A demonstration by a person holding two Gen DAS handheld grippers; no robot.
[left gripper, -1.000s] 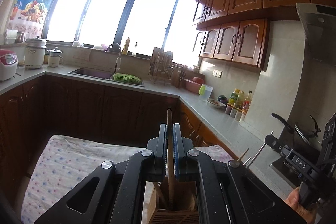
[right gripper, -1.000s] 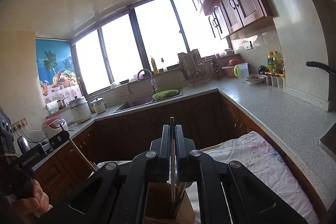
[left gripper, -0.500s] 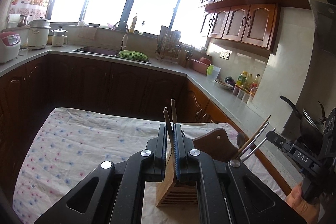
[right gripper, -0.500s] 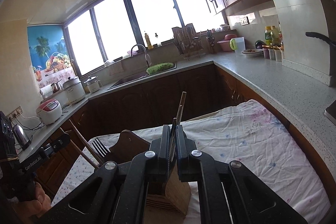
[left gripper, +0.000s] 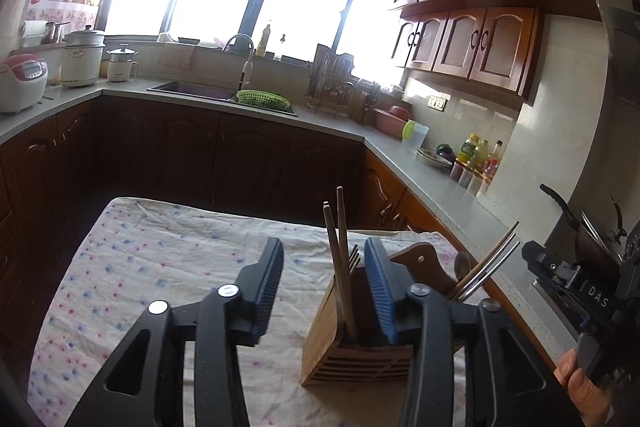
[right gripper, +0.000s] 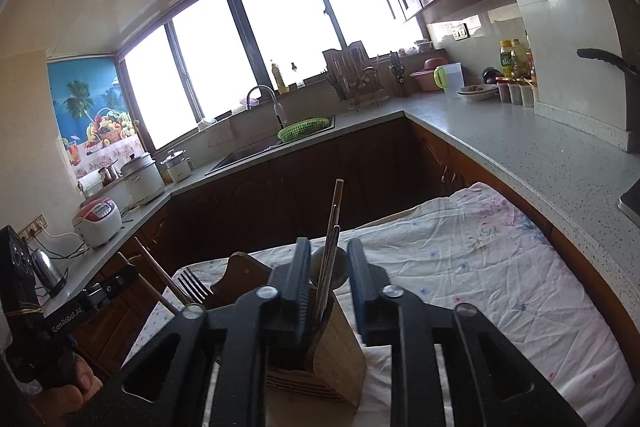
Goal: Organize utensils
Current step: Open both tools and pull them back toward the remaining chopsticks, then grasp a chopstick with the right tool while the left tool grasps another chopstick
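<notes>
Chopsticks (left gripper: 340, 259) stand in the wooden holder (left gripper: 352, 347) between the wide-open left gripper's (left gripper: 326, 287) fingers; the right gripper (right gripper: 328, 283) gapes too, empty.

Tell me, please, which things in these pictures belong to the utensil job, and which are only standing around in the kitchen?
Belong to the job:
- wooden utensil holder
- wooden chopsticks standing in it
- fork
- metal chopsticks
- left gripper and right gripper, both with jaws open

Only standing around:
- green basket at the sink
- rice cooker
- sauce bottles
- floral cloth
</notes>
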